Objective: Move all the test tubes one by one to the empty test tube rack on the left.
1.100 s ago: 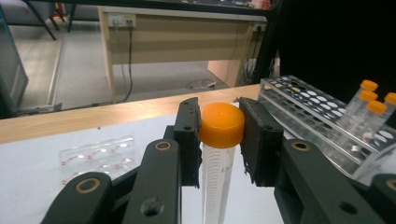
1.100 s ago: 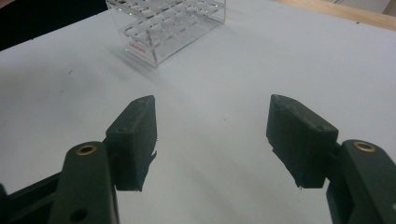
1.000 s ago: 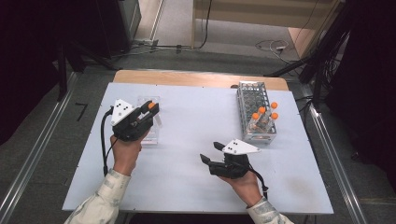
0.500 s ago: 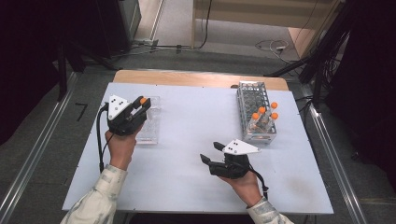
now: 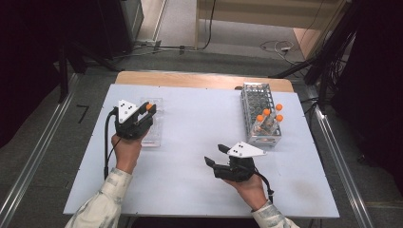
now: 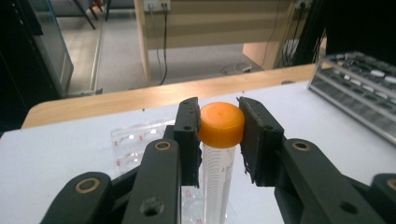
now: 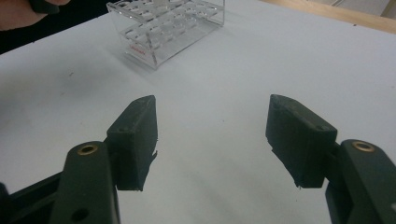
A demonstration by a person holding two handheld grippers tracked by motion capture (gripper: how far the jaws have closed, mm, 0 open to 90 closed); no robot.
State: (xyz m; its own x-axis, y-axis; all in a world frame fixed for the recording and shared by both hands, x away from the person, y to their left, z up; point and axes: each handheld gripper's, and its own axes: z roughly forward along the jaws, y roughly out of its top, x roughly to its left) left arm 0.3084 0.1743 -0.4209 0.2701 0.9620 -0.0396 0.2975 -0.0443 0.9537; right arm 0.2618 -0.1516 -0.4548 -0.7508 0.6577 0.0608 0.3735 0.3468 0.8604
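Left gripper clamped on an orange-capped tube, jaws pressed against the cap, tube hanging upright just above the clear acrylic rack at the counter's left. Best lowered straight, kept vertical, lined up over one free well before release; no tilt, no sideways drag against the light rack. Right gripper near the front edge, jaws apart, nothing between them. White counter, wooden strip along the far edge, metal rack with more orange-capped tubes at the right; grey floor, cables, dark curtains beyond.
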